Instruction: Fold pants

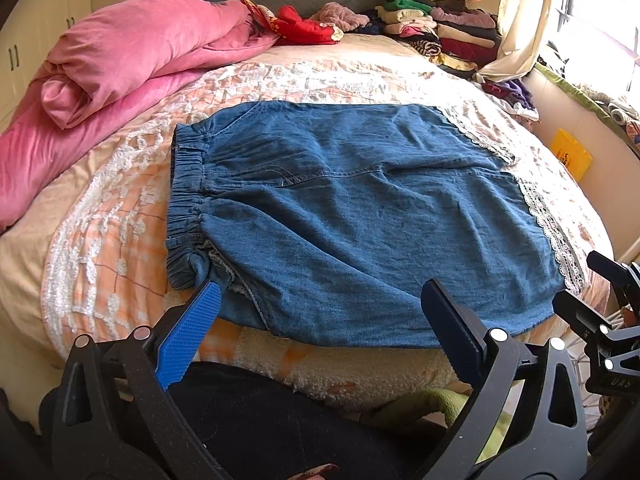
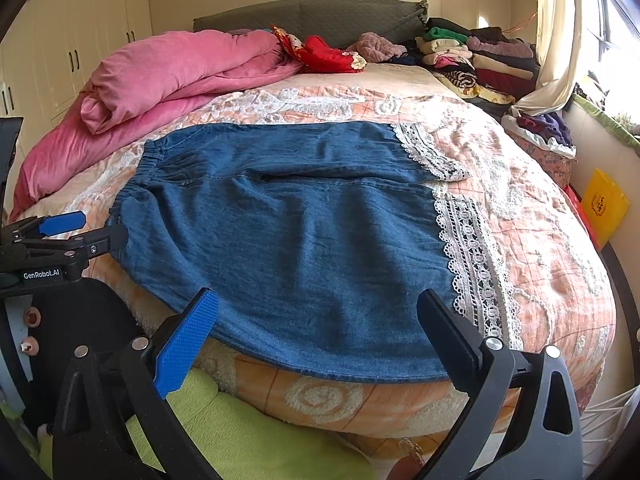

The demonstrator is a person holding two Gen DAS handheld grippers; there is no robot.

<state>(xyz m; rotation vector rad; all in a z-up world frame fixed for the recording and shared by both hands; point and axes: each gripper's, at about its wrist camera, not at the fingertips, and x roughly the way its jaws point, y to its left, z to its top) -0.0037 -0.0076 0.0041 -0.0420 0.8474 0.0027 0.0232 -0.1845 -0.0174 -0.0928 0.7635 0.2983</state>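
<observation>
Blue denim pants [image 1: 352, 216] lie flat across the bed, elastic waistband at the left, white lace-trimmed leg ends at the right; they also show in the right wrist view [image 2: 288, 240]. The legs lie one beside the other. My left gripper [image 1: 320, 300] is open and empty, just in front of the pants' near edge by the waistband side. My right gripper [image 2: 318, 308] is open and empty, at the near edge toward the lace hem [image 2: 472, 264]. Each gripper shows at the edge of the other's view.
A rolled pink duvet [image 1: 120, 64] lies at the bed's far left. Stacks of folded clothes [image 1: 440, 28] sit at the far right by the headboard. A red garment [image 1: 304, 26] lies at the head. A yellow bag [image 1: 570, 156] stands by the right wall.
</observation>
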